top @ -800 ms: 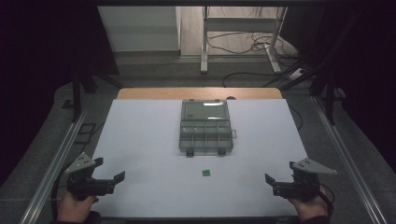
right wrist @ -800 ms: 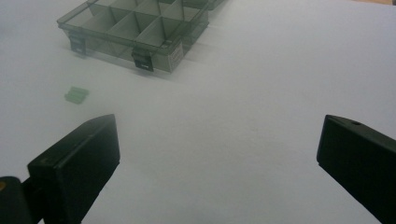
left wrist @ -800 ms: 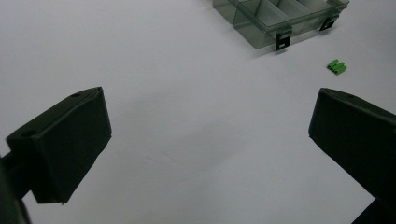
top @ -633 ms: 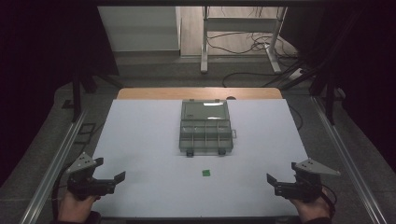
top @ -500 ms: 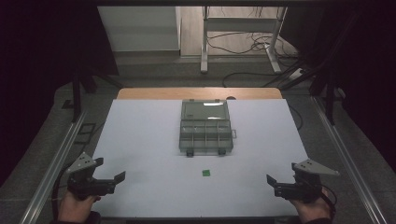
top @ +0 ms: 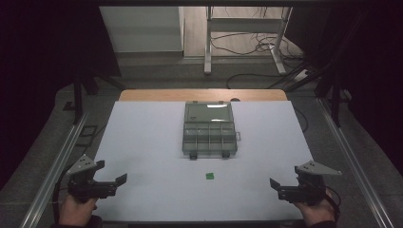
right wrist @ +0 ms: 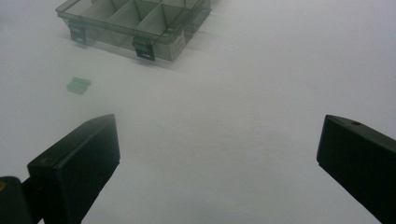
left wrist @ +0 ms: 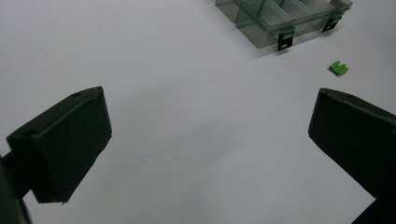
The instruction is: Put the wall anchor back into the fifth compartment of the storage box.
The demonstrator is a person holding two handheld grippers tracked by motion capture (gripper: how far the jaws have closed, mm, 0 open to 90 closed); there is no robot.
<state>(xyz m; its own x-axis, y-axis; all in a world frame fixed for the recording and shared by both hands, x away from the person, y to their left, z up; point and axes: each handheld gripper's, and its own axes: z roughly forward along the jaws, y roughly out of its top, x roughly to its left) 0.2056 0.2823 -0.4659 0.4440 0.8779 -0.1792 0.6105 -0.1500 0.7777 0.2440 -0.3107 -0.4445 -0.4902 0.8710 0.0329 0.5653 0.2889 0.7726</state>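
Two tongs, left (top: 110, 183) and right (top: 280, 188), spread; one compartment box (top: 209, 129); one green piece (top: 209, 175).

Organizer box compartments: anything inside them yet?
The organizer box looks empty in the compartments that show; its far section is too glary to tell. The small green part lies outside, on the table.

- Bench (top: 142, 142): white top, smooth, matt, like a sheet or laminate; a strip of pale wood (top: 157, 95) shows at its far edge.
- Box (top: 209, 129): clear, grey-tinted plastic, glossy, with black plastic latches (left wrist: 284, 41) on its near wall.
- Small green piece (top: 210, 175): plastic by its look, ribbed, dull sheen.
- Left gripper (top: 116, 181): black jaws, matt, smooth plastic; grey matt plate on top.
- Right gripper (top: 275, 185): same black matt finish.
- Rails (top: 52, 171) beside the bench: bare metal, brushed look.
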